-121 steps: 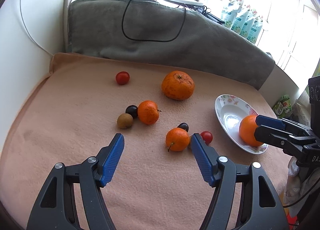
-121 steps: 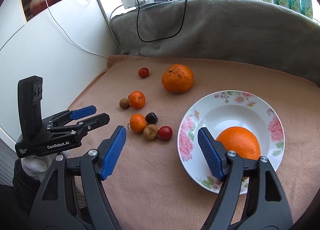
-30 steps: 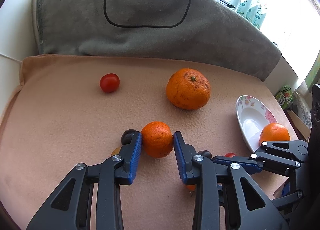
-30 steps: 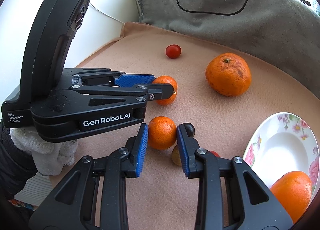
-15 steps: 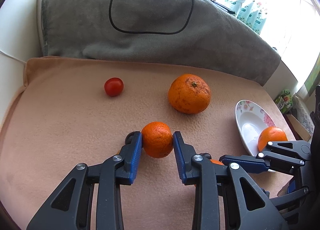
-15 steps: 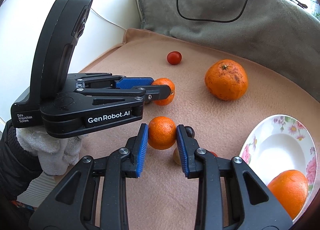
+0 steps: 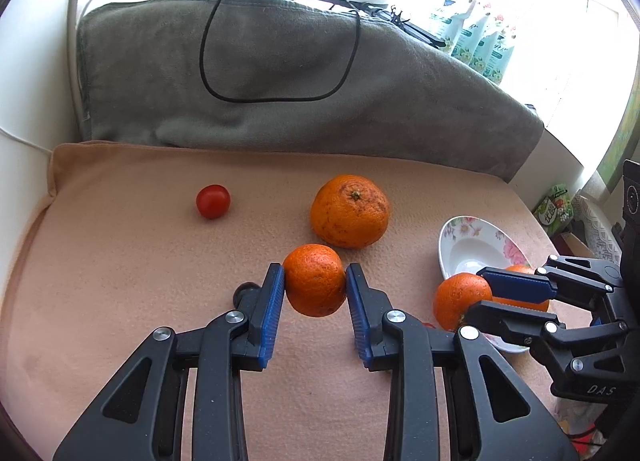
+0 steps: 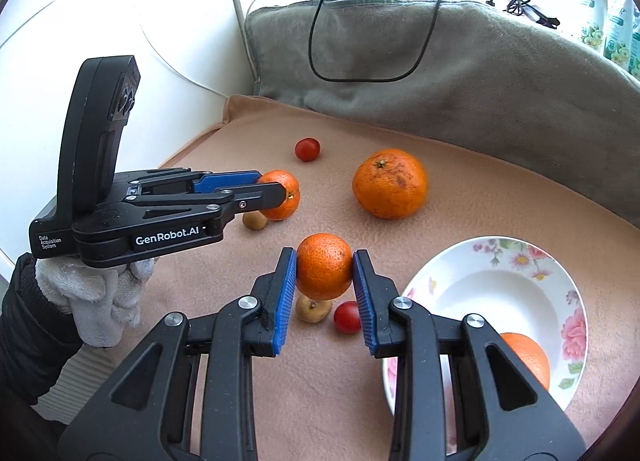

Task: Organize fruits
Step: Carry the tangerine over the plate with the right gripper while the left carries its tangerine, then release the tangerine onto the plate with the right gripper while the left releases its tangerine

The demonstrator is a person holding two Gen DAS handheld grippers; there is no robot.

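Both grippers have lifted their fruit off the blanket (image 7: 120,301) since a moment ago. Left gripper (image 7: 315,281) is clamped on one mandarin (image 7: 315,280), right gripper (image 8: 324,267) on another mandarin (image 8: 324,265). I'd carry both low over the floral plate (image 8: 520,257) beside the orange (image 8: 524,357), releasing gently.

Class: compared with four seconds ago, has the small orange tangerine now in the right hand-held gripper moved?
Yes. The small orange tangerine has risen off the peach blanket; the brown kiwi and red cherry tomato beside it stayed down.
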